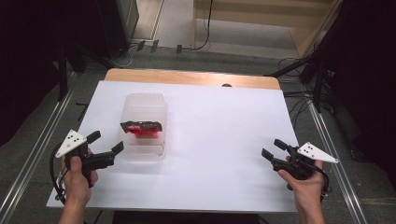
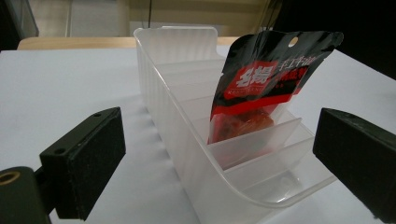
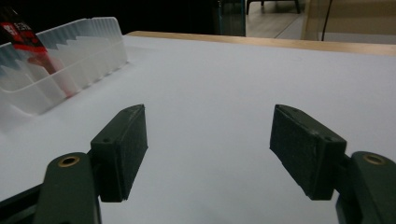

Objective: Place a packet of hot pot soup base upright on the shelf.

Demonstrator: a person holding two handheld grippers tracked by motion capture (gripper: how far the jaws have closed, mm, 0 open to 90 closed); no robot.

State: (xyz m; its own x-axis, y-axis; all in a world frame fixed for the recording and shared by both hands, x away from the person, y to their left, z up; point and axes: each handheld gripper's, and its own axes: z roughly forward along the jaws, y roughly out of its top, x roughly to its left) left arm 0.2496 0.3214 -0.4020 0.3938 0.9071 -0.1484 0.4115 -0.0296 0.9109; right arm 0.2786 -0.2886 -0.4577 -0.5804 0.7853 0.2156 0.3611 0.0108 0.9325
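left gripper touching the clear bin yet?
Apart. In the left gripper view, the left gripper is open, its pads on either side of the bin with white table visible between.

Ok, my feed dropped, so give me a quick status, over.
Left gripper open, beside the clear bin. Right gripper open, over bare table. Snack packet upright in a bin slot. Nothing in the way.
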